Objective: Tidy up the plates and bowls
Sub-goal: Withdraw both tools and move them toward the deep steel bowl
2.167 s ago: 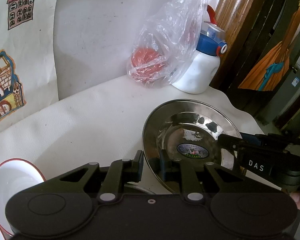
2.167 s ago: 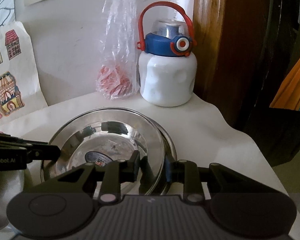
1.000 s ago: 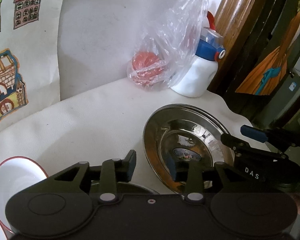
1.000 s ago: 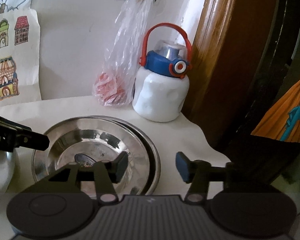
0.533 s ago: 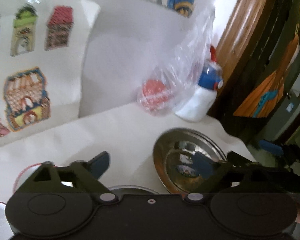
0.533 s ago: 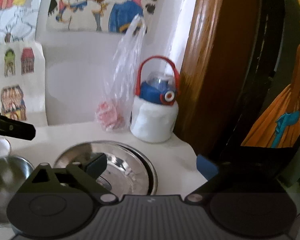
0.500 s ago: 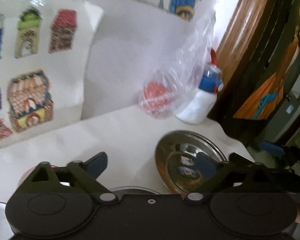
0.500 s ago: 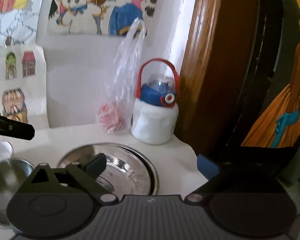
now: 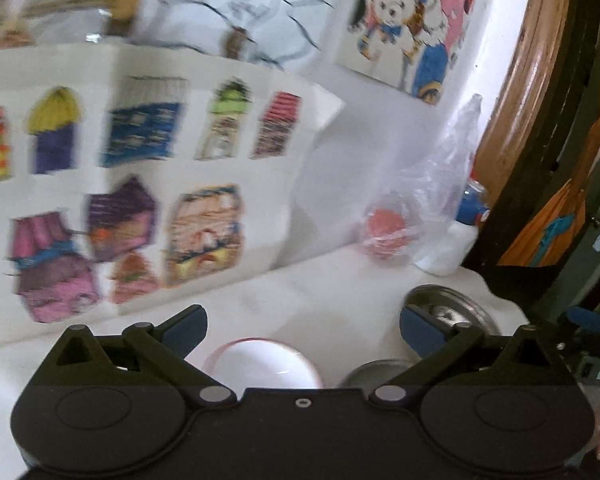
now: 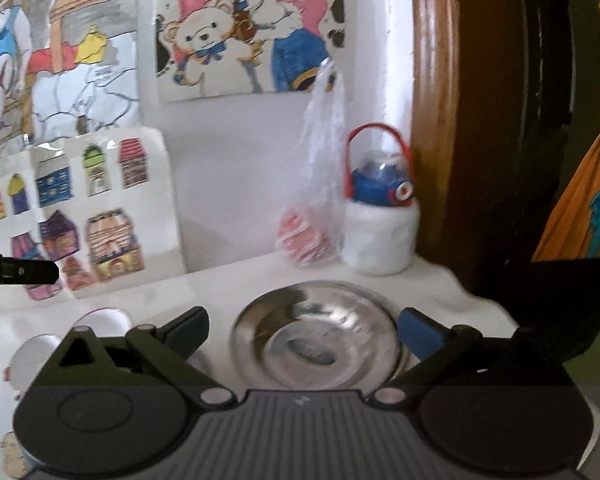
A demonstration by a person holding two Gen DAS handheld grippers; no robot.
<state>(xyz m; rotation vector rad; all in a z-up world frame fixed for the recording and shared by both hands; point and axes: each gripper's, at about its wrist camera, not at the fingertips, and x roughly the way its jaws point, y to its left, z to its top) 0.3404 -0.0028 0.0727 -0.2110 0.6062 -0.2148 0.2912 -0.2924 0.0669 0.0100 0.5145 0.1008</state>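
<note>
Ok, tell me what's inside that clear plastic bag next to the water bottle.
Inside the clear plastic bag, a roundish red thing sits at the bottom, beside the water bottle. Blur and crinkled plastic hide what it is; nothing else shows inside.

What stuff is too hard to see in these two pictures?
- Left wrist view: the white bowl and the small steel bowl are cut off below by the left claw.
- Left wrist view: the white bottle is half hidden by the plastic bag.
- Right wrist view: the sticker in the steel plate is too blurred to read.
- Right wrist view: the right claw hides the plate's near rim.
</note>
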